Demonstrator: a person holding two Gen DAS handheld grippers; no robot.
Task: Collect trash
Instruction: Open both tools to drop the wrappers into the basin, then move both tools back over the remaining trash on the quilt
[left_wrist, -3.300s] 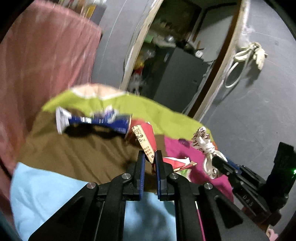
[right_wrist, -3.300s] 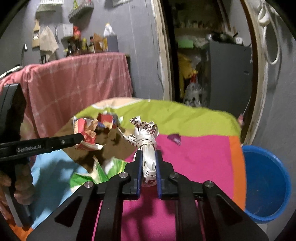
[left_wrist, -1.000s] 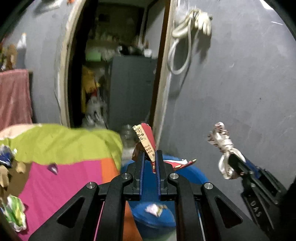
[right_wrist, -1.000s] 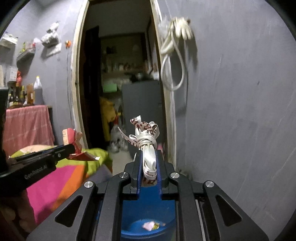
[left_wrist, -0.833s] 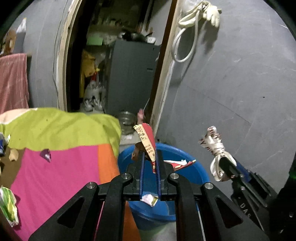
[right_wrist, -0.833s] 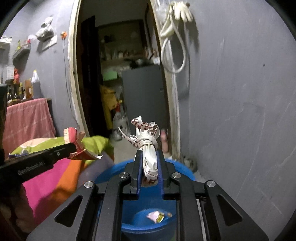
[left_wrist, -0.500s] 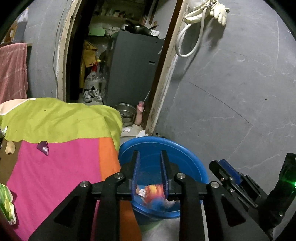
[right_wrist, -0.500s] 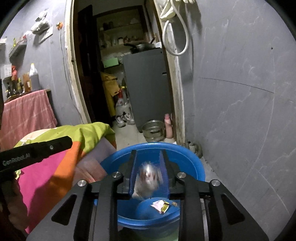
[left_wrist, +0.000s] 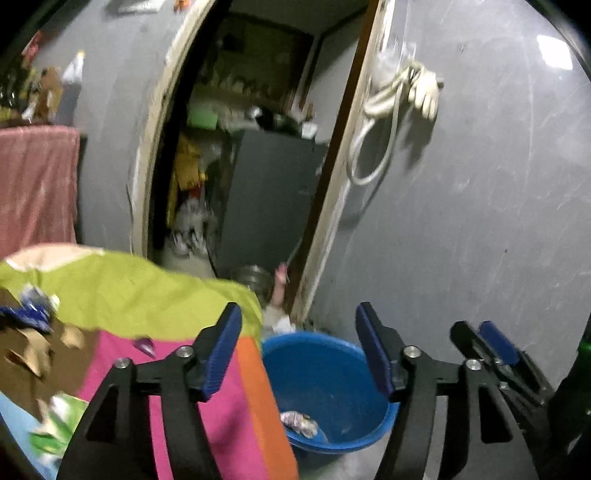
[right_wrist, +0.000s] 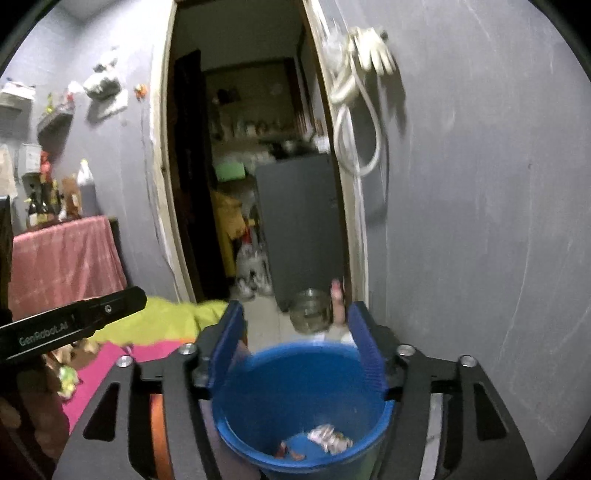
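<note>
Wrappers (right_wrist: 327, 441) now in blue tub (right_wrist: 258, 424), both hand-held grippers opening, empty

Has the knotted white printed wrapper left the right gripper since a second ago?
Yes. The right gripper is opening with nothing between its fingers; crumpled trash lies down in the round blue plastic tub.

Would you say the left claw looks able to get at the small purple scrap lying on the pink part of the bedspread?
Probably yes. The left claw is opening with nothing between its pads, and the small purple scrap lies bare on the pink bedspread, nothing covering it.
</note>
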